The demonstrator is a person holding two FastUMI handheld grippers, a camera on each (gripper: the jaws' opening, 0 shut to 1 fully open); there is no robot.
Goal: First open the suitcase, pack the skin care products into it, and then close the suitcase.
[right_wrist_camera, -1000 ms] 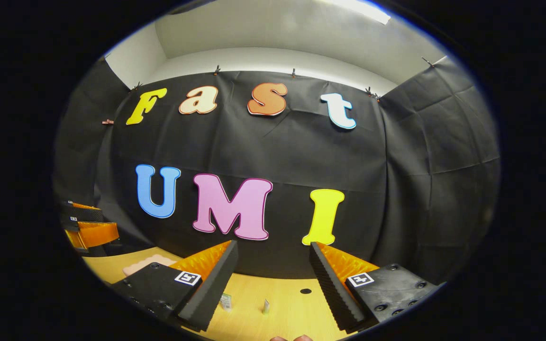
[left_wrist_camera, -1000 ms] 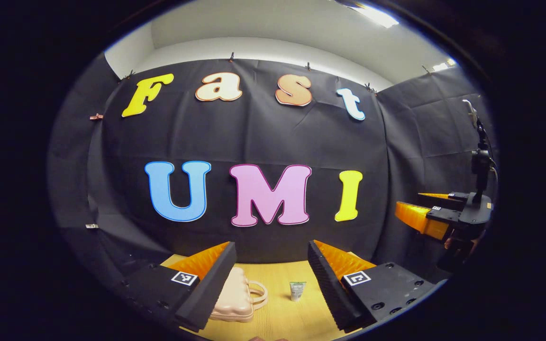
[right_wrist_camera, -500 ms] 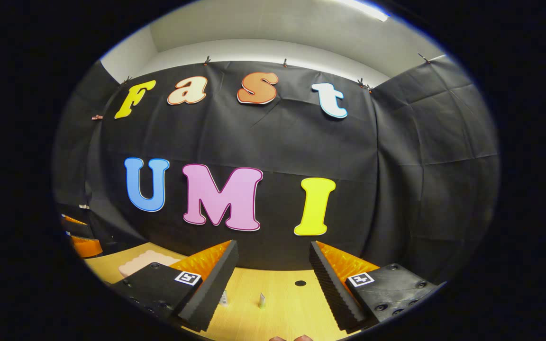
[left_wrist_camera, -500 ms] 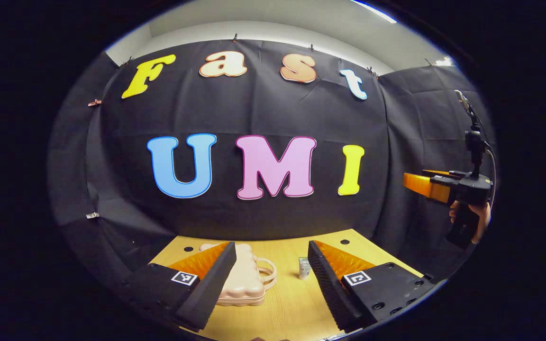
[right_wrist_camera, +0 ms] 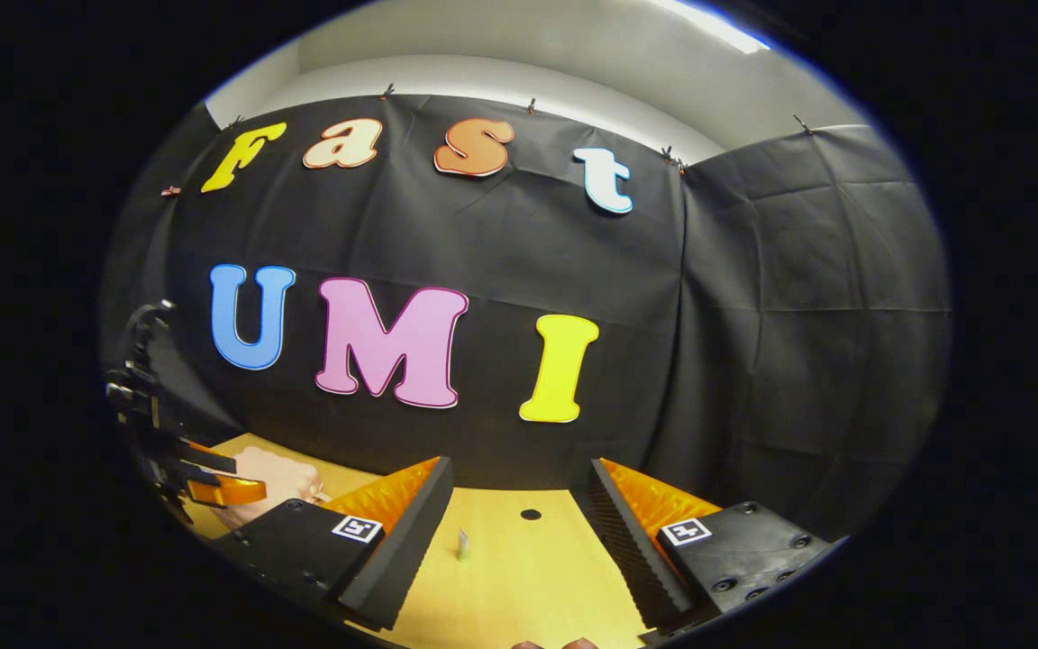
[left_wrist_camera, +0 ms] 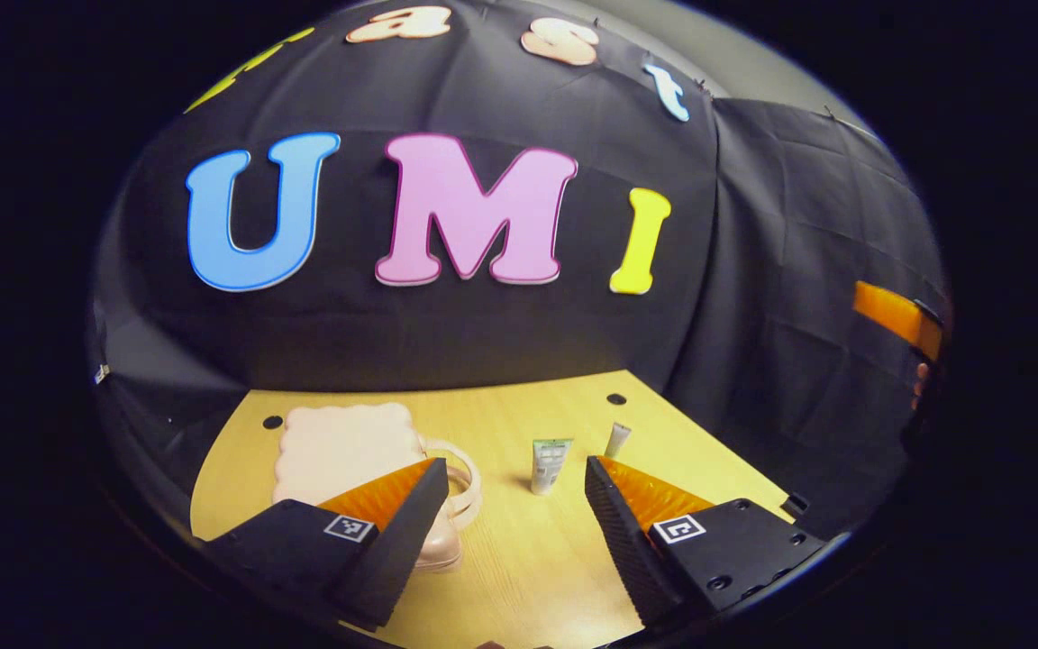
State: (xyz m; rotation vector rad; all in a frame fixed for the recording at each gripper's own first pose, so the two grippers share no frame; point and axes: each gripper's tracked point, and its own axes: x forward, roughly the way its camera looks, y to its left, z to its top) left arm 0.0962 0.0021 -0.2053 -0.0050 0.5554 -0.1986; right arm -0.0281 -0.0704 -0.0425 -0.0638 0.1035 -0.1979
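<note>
Two grippers gape empty: left gripper (left_wrist_camera: 508, 491) above the closed pink suitcase (left_wrist_camera: 348, 446) lying flat on the table (left_wrist_camera: 519, 577), tubes (left_wrist_camera: 549, 464) beside it, right gripper (right_wrist_camera: 519, 491) hovering. Best approach: pin shell, lift lid edge.

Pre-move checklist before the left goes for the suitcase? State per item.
1. Pale pink hard-shell suitcase lies flat on the light wooden table, lid down: ok, not yet opened.
2. Left gripper open and empty, above the table, suitcase handle beside its left finger: ok.
3. Right gripper open and empty, off to the side of the suitcase: ok.
4. White tube with green band and smaller white tube stand upright, right of the suitcase and apart from it: ok.
5. How the suitcase fastens, latch or zip: cannot tell.
6. Room for the lid to swing open toward the black cloth wall: cannot tell.
</note>
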